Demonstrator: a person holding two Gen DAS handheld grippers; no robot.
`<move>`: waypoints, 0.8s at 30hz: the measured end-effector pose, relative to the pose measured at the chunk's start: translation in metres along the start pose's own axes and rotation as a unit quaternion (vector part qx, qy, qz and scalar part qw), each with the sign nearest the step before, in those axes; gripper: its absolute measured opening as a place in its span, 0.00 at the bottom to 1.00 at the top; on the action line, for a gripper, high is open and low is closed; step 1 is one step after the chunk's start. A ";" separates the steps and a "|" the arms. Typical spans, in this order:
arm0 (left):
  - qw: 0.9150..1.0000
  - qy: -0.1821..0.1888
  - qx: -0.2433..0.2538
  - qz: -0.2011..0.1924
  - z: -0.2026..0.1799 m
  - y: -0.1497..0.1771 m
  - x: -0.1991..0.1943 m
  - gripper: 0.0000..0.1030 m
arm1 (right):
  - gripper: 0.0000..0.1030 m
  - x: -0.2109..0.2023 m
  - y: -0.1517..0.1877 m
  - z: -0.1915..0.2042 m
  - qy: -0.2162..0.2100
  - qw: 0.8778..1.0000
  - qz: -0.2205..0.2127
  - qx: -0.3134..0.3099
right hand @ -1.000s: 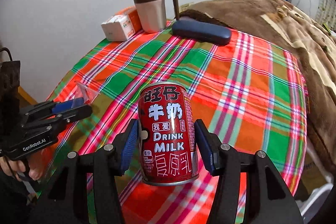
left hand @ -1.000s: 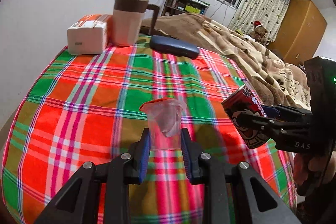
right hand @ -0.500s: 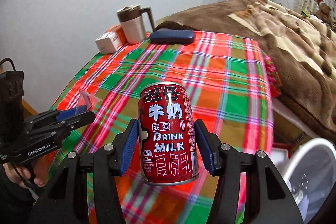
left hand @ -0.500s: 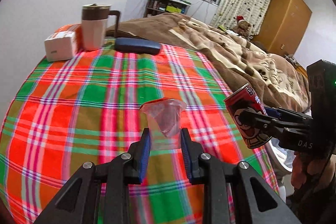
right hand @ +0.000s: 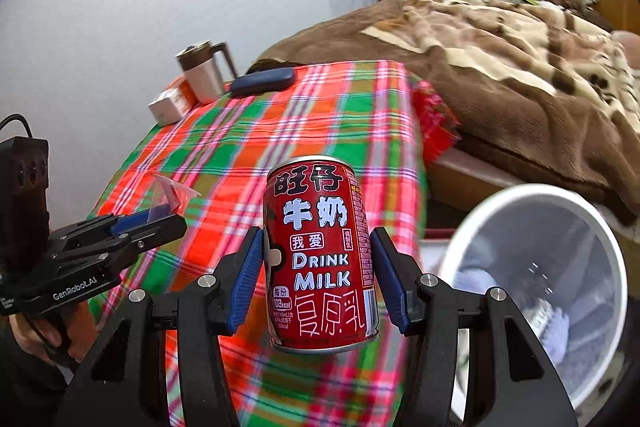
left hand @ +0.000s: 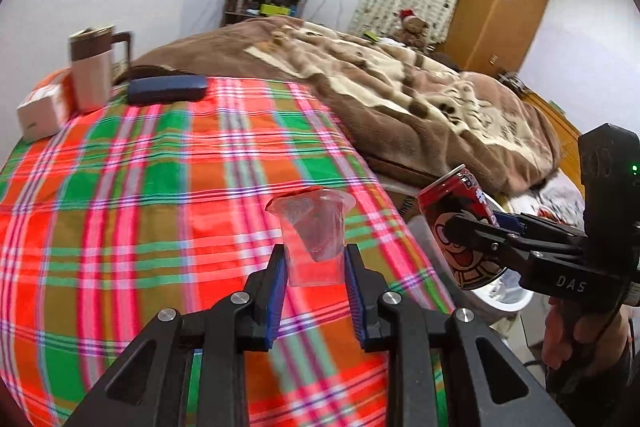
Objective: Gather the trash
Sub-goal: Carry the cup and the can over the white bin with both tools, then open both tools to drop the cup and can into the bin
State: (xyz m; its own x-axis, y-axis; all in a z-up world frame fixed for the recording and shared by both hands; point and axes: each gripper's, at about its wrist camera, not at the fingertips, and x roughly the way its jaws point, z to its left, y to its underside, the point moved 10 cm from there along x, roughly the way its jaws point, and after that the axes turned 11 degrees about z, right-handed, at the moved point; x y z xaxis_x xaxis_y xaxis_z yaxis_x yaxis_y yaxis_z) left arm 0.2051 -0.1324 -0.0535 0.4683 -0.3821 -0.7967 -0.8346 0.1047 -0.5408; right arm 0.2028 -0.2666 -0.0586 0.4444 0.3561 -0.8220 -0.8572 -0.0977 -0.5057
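My left gripper (left hand: 315, 269) is shut on a clear plastic cup (left hand: 313, 233) and holds it upright above the plaid table (left hand: 160, 187). My right gripper (right hand: 318, 269) is shut on a red milk can (right hand: 320, 255), upright, off the table's right edge. The can also shows in the left wrist view (left hand: 460, 227), and the cup in the right wrist view (right hand: 172, 193). A white trash bin (right hand: 536, 287) with some waste inside stands low, just right of the can.
At the table's far end stand a brown-lidded mug (left hand: 92, 67), a white and orange box (left hand: 40, 111) and a dark blue case (left hand: 166, 89). A bed with a brown blanket (left hand: 400, 87) runs along the right. A wardrobe (left hand: 496, 19) stands behind.
Both grippers have swung right and back from the table with their loads. The white bin has come fully into the right wrist view, and the far objects look smaller.
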 end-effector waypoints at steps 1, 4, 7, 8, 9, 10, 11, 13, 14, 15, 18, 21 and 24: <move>1.000 0.003 0.006 0.002 -0.007 -0.001 0.002 0.27 | 0.54 -0.003 0.002 -0.007 0.005 1.000 -0.002 0.007; 1.000 0.014 0.027 0.007 -0.033 -0.006 0.012 0.28 | 0.54 -0.011 0.007 -0.026 0.015 1.000 -0.009 0.024; 0.999 0.025 0.044 0.013 -0.056 -0.009 0.021 0.28 | 0.54 -0.021 0.013 -0.048 0.028 0.998 -0.016 0.044; 0.998 0.030 0.052 0.016 -0.066 -0.009 0.025 0.28 | 0.54 -0.023 0.015 -0.054 0.031 0.998 -0.017 0.050; 0.998 0.033 0.056 0.018 -0.071 -0.010 0.028 0.27 | 0.54 -0.025 0.017 -0.060 0.035 0.998 -0.019 0.055; 0.997 0.038 0.065 0.021 -0.082 -0.010 0.032 0.27 | 0.54 -0.028 0.020 -0.069 0.040 0.997 -0.020 0.064; 0.997 0.040 0.069 0.022 -0.086 -0.010 0.035 0.27 | 0.54 -0.029 0.022 -0.074 0.043 0.996 -0.020 0.069; 0.995 0.048 0.082 0.029 -0.104 -0.011 0.045 0.27 | 0.54 -0.031 0.026 -0.087 0.051 0.995 -0.021 0.081; 0.994 0.052 0.087 0.032 -0.111 -0.011 0.048 0.27 | 0.54 -0.033 0.028 -0.093 0.054 0.995 -0.021 0.087; 0.994 0.056 0.091 0.036 -0.118 -0.011 0.054 0.28 | 0.54 -0.034 0.031 -0.100 0.057 0.994 -0.021 0.095; 0.991 0.069 0.105 0.049 -0.137 -0.008 0.067 0.28 | 0.54 -0.035 0.038 -0.114 0.064 0.992 -0.020 0.109; 0.988 0.078 0.121 0.061 -0.157 -0.004 0.082 0.28 | 0.54 -0.034 0.045 -0.130 0.071 0.989 -0.016 0.126; 0.985 0.085 0.134 0.072 -0.172 0.000 0.095 0.28 | 0.54 -0.034 0.052 -0.142 0.075 0.987 -0.012 0.141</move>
State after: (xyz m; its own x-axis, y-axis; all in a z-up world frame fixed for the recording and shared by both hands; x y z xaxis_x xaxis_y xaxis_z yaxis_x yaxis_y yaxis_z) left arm 0.1994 -0.3266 -0.0824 0.2770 -0.4914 -0.8257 -0.7718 0.3981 -0.4958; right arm 0.1803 -0.4160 -0.0947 0.4803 0.2115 -0.8512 -0.8753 0.1787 -0.4494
